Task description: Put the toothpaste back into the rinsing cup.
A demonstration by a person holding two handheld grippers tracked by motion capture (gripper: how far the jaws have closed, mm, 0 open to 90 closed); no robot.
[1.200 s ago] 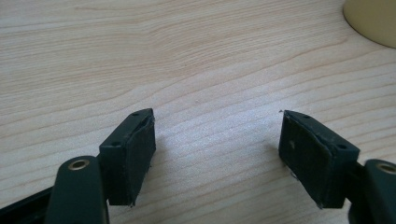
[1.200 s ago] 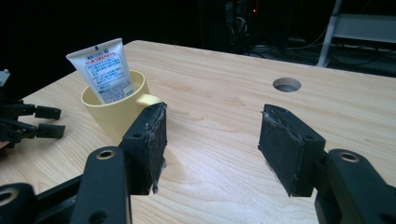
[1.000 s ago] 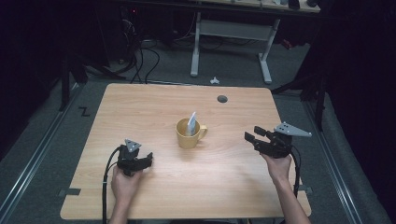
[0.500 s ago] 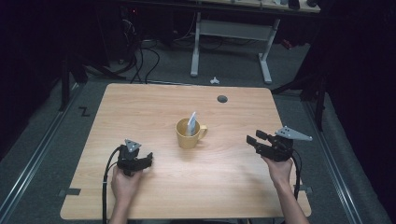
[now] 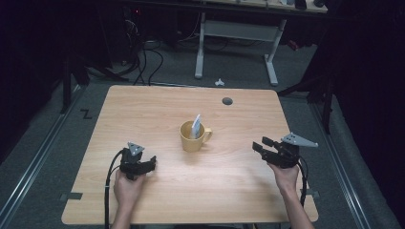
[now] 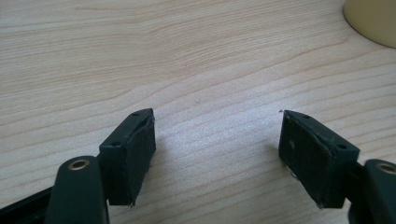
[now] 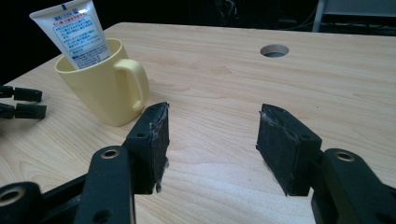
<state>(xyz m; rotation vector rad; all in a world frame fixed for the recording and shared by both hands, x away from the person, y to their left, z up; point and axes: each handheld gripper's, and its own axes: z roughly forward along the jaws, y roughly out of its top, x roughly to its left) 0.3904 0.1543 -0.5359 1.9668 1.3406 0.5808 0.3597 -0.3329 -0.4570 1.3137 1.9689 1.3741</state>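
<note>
Your left gripper point(image 5: 152, 163) gapes empty near the worktop's point(image 5: 143, 109) front-left corner | right gripper point(image 5: 258, 144) gapes empty by the right edge | tube point(image 7: 77, 33): lower half hidden in mug, print too small to read | yellow mug point(image 5: 193, 138), handle right, mid-worktop, white tube leaning inside.

The one thing with print that I can see is the white tube point(image 7: 77, 35) leaning in the yellow mug point(image 7: 100, 81). In my right gripper view its face carries a blue-framed panel of fine blue print above a small block of red lines, but the characters are too small and blurred for me to read a single word or number. On the floor left of the counter point(image 5: 143, 102) there is a dark mark shaped like a Z point(image 5: 86, 114).
</note>
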